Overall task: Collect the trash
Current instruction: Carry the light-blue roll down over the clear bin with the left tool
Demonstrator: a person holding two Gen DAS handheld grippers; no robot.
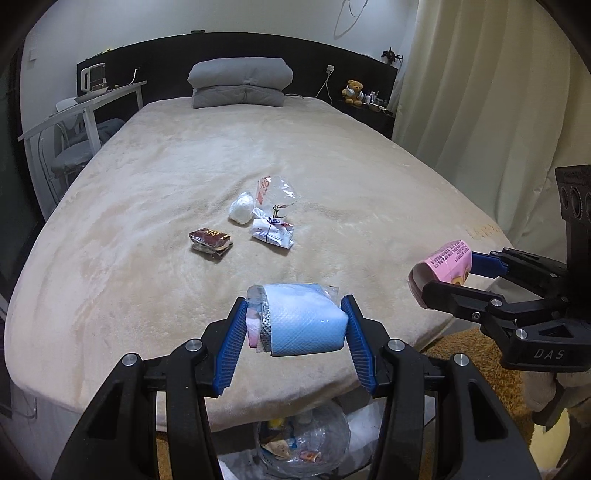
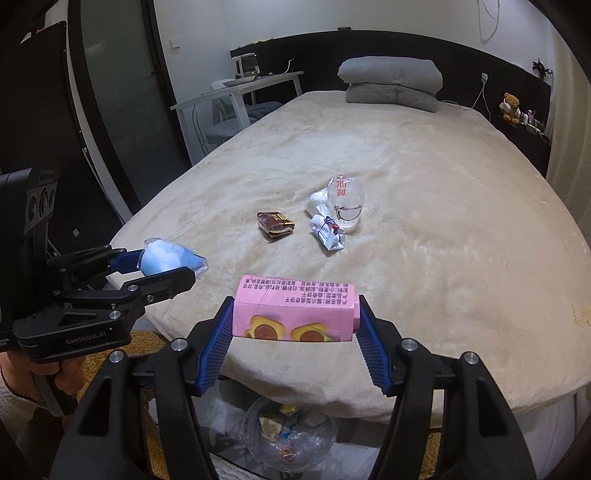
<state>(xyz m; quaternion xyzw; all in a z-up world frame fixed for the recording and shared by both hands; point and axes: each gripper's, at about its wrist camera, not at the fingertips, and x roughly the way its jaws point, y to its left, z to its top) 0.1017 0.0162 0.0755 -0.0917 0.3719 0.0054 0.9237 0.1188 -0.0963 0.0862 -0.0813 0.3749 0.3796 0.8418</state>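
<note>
Trash bin (image 1: pixel 303 439) sits at bottom centre of both views, directly below the jaws. Left gripper (image 1: pixel 295 325) clamps a blue tissue pack (image 1: pixel 306 321) crosswise; right gripper (image 2: pixel 295 317) clamps a pink box (image 2: pixel 295 312) crosswise. More litter (image 1: pixel 273 218) lies mid-bed (image 1: pixel 184 166).

Wrappers (image 1: pixel 258 225) lie mid-bed (image 1: pixel 369 166); folded quilt (image 1: pixel 240 83) behind them.

Both views: dim, cool indoor light, even and diffuse; source not visible. Shadows soft, darkest under the bed (image 1: pixel 258 155) edge. Strong fisheye bowing, black vignette in corners. Focus acceptable centre; slight softness and noise toward far wall (image 2: pixel 332 18).
</note>
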